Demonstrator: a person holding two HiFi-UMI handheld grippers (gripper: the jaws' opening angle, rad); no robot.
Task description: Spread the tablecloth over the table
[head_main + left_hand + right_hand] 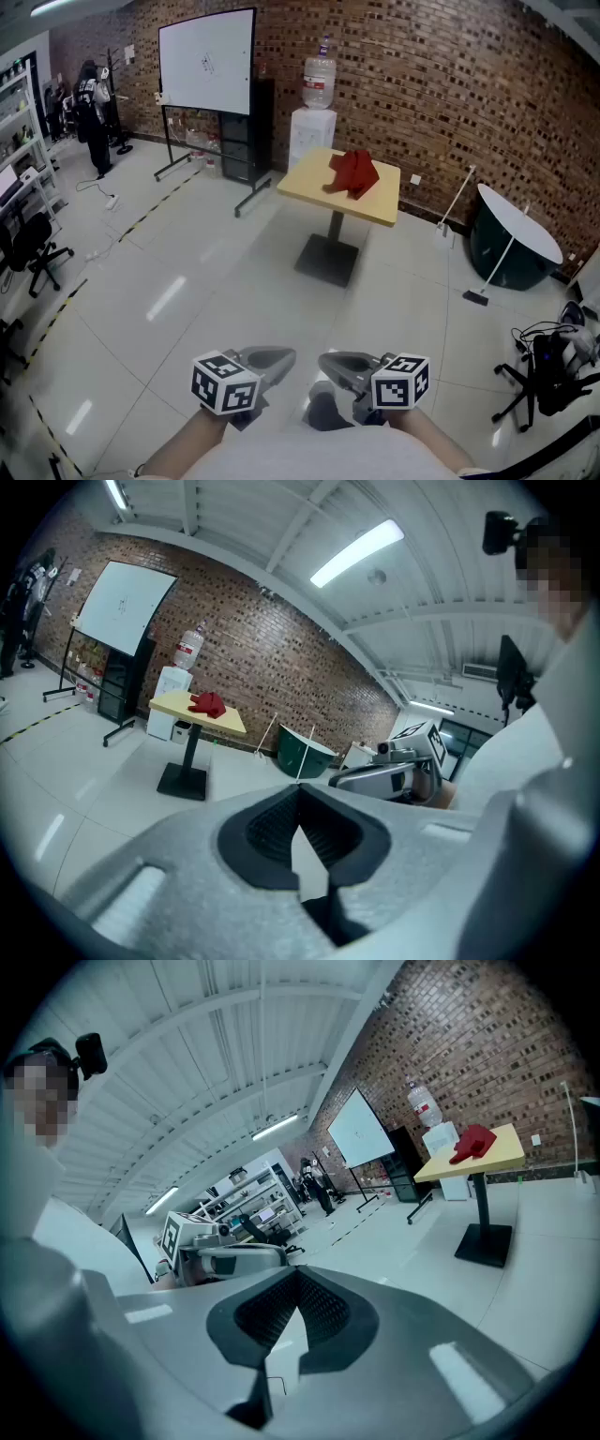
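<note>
The left hand-held gripper (300, 803) was clenched, its dark ribbed pads meeting at the tips with nothing between them; the right hand-held gripper (298, 1281) was clenched and empty in the same way; the two were held low, close to the person's body, side by side and just apart, over the glossy pale tiled floor (187, 281). Well ahead of them stood the square yellow-topped bench (309, 186) on a black pedestal base; the crumpled red tablecloth (353, 173) lay in a heap on its top, toward the far side, not spread out, well apart from both hand-held grippers. Behind the bench a white water dispenser (311, 136) with a clear bottle on top stood against the red brick wall (422, 84); a whiteboard on a black wheeled stand (206, 58) stood to its left; a dark green round object (511, 246) with a white face sat on the floor to the right; a person (91, 112) stood far off at the left.
</note>
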